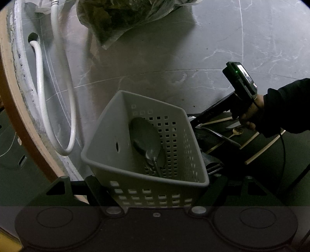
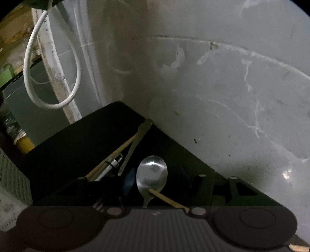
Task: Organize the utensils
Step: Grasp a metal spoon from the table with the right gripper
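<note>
In the left wrist view my left gripper [image 1: 155, 186] is shut on the near wall of a grey perforated basket [image 1: 108, 143] and holds it tilted. A large metal spoon [image 1: 145, 139] lies inside it. To the right, the right gripper [image 1: 195, 121] reaches down over a dark mat [image 1: 271, 155] strewn with chopsticks [image 1: 263, 148], a fork [image 1: 219, 134], a knife and a small gold spoon [image 1: 237, 131]. In the right wrist view my right gripper [image 2: 157, 186] is low over the mat; a metal spoon [image 2: 152, 174] sits between its fingers, with a chopstick [image 2: 166, 198] across its neck. The jaws look spread.
A white hose [image 1: 56, 93] loops along the left wall by a wooden edge. A plastic bag of dark greens [image 1: 120, 17] lies at the back on the grey marble counter [image 1: 193, 58]. More chopsticks and a metal tool [image 2: 112, 164] lie on the mat.
</note>
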Demonstrator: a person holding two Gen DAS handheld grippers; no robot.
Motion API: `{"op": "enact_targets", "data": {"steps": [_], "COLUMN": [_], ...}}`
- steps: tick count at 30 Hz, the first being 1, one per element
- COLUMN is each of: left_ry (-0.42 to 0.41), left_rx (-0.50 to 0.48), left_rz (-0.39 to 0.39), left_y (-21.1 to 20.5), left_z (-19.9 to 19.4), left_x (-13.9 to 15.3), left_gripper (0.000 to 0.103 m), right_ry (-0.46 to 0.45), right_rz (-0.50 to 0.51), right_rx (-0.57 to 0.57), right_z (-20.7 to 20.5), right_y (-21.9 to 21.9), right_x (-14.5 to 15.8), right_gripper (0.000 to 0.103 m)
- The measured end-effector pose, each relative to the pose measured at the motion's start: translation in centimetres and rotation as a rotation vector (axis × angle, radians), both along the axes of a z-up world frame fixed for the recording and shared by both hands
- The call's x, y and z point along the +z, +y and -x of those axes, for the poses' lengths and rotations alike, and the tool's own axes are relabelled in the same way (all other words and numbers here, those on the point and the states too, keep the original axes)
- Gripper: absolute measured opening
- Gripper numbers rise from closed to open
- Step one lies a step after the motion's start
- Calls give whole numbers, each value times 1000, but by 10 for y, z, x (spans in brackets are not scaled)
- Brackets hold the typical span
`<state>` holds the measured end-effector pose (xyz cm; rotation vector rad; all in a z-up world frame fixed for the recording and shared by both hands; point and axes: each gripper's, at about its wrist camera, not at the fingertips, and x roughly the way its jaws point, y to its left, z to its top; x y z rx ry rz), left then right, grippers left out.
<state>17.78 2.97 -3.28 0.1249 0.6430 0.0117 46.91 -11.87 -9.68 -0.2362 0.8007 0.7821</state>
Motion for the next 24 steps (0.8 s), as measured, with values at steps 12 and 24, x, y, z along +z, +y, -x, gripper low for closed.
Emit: {"op": "enact_targets", "data": {"steps": [12, 24], "left_ry": [1, -5], "left_rx": [4, 9], "left_rz": [-1, -1], "left_y": [-1, -1], "left_z": [0, 1], "left_x": [1, 0], "left_gripper": [80, 80], "right_ry": [-55, -76], "right_rz": [65, 53], "right_rx": [60, 6], "right_z": [10, 20], "right_y": [16, 24], "right_x": [0, -4], "right_gripper": [40, 39]}}
